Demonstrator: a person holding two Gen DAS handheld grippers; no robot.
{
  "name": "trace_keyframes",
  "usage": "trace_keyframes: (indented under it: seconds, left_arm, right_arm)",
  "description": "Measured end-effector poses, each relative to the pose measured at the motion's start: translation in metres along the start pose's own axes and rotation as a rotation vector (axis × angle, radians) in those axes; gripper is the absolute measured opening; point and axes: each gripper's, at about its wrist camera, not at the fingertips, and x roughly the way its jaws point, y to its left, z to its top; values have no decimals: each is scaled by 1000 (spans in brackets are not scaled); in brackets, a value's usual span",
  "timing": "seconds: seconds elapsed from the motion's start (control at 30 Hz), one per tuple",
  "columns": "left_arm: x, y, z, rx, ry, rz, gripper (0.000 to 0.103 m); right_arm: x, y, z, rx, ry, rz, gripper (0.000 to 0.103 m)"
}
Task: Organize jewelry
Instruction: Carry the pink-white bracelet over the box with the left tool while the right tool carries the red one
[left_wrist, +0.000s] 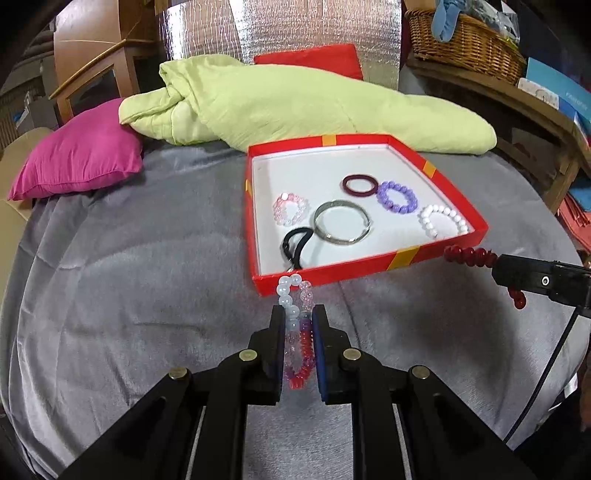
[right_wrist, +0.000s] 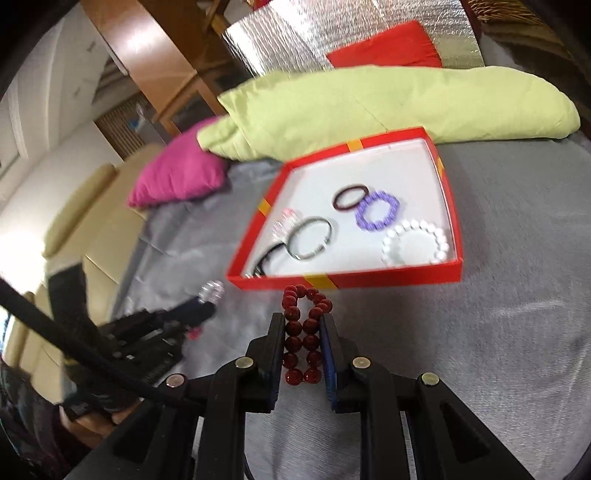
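A red box (left_wrist: 369, 271) with a white floor lies on the grey bedspread; it also shows in the right wrist view (right_wrist: 369, 280). It holds a pink bead bracelet (left_wrist: 290, 209), a metal bangle (left_wrist: 341, 221), a black hair tie (left_wrist: 297, 243), a dark maroon ring (left_wrist: 360, 184), a purple bead bracelet (left_wrist: 397, 196) and a white bead bracelet (left_wrist: 441, 220). My left gripper (left_wrist: 298, 314) is shut on a clear, pink and red bead bracelet (left_wrist: 295, 299) just before the box's near edge. My right gripper (right_wrist: 303, 321) is shut on a dark red bead bracelet (right_wrist: 304, 328) near the box's front edge.
A light green quilt (left_wrist: 295, 103), a magenta pillow (left_wrist: 77, 155) and a red cushion (left_wrist: 314, 59) lie behind the box. A wicker basket (left_wrist: 465, 44) stands on a wooden table at the right. Grey bedspread (left_wrist: 147, 277) spreads to the left.
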Motion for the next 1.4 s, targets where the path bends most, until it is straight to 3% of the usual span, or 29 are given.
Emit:
trace_keyframes:
  seconds: [0.27, 0.67, 1.2, 1.4]
  left_arm:
    - [-8, 5, 14, -39, -58, -27, 15]
    - [-13, 21, 34, -84, -157, -81, 15]
    - [44, 11, 65, -87, -96, -49, 15]
    - [64, 2, 82, -52, -108, -34, 15]
  right_arm:
    - [-17, 3, 7, 27, -130, 37, 20]
    - [-15, 0, 21, 66, -206, 33, 20]
    - [15, -40, 63, 218, -255, -20, 20]
    - [33, -52, 79, 241, -256, -65, 20]
